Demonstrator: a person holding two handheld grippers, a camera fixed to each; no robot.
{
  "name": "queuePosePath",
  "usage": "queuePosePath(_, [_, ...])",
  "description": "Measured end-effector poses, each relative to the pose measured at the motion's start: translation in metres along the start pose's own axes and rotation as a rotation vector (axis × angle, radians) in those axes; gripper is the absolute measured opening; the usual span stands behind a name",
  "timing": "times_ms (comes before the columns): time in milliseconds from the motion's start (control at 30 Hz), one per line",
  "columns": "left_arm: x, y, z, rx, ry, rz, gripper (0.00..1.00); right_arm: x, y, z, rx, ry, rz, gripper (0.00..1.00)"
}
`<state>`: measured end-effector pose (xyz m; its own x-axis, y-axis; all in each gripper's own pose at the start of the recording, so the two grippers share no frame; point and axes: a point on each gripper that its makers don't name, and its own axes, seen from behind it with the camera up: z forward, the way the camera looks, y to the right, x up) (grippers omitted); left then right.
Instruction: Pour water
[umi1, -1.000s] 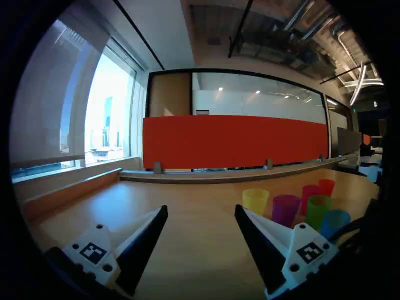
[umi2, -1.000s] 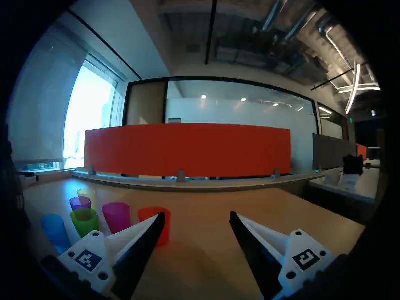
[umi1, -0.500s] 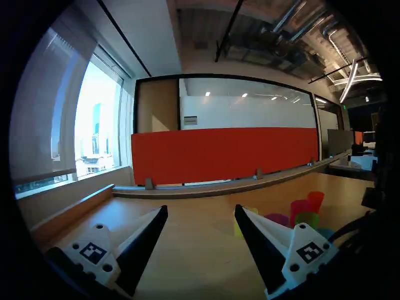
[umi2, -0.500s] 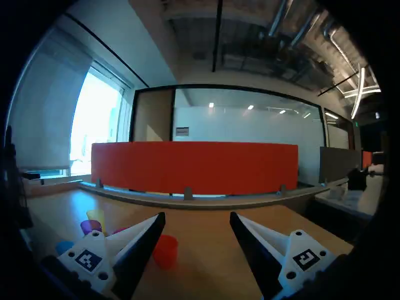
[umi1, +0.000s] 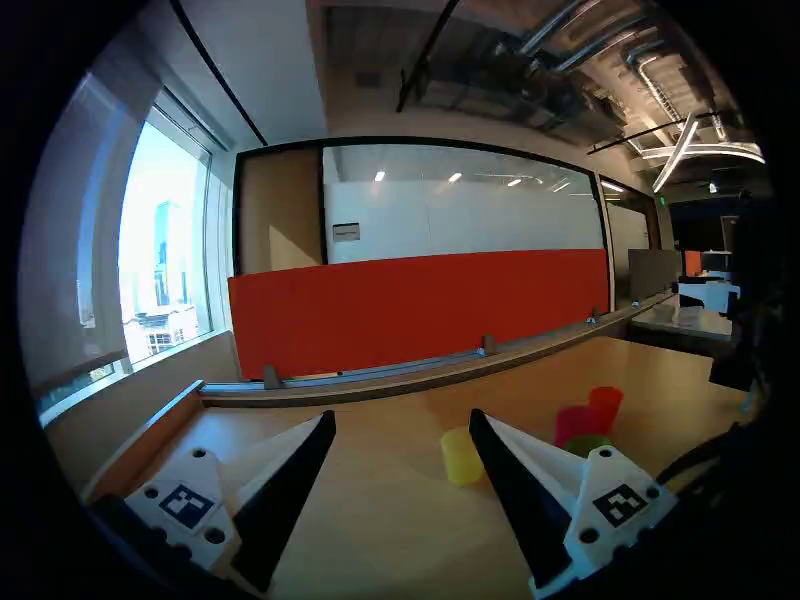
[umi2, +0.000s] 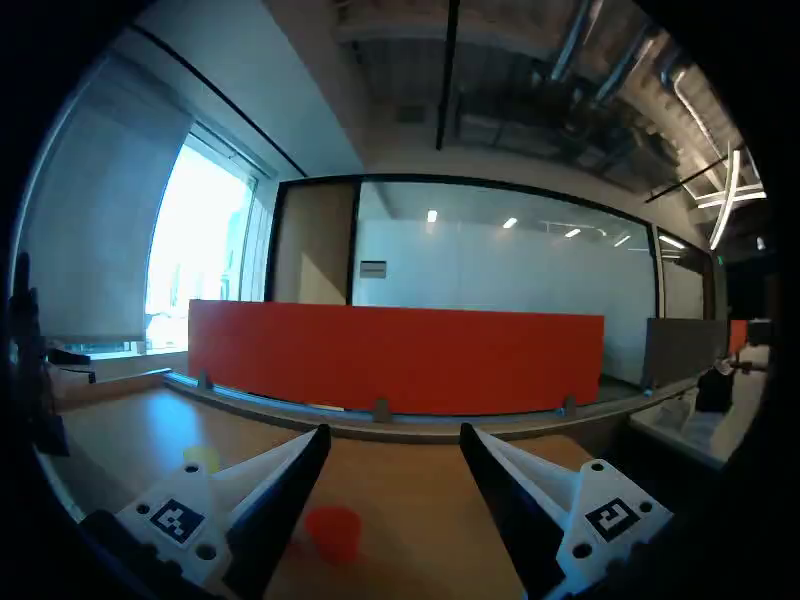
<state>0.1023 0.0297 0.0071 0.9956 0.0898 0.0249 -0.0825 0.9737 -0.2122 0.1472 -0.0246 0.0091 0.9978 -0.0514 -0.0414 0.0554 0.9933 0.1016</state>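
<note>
Item 1, left gripper: fingers apart, above the table. Ahead I count a yellow cup standing alone, with the pink cup, red cup and green cup clustered to its right.

Item 2, right gripper: fingers apart. The red cup stands between them farther off, the yellow cup at left.

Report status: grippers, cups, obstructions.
Left gripper open, empty. Right gripper open, empty. Yellow cup, red cup upright on table, untouched. Nothing blocking seen.
</note>
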Motion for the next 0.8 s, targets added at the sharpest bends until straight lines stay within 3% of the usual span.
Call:
queuePosePath(133, [0.005,0.009,0.001,-0.051,-0.007,0.005,1.00,0.002,-0.009,0.002,0.036,-0.020,-0.035,1.00])
queuePosePath(400, [0.007,0.031,0.003,-0.163,-0.031,0.032,1.00,0.002,-0.040,0.005,0.173,-0.070,-0.082,1.00])
queuePosePath(600, [0.005,0.055,0.002,-0.264,-0.052,0.038,1.00,0.007,-0.060,0.006,0.279,-0.099,-0.070,1.00])
queuePosePath(800, [-0.001,0.082,-0.001,-0.378,-0.085,0.087,1.00,0.009,-0.070,0.004,0.365,-0.138,-0.077,1.00])
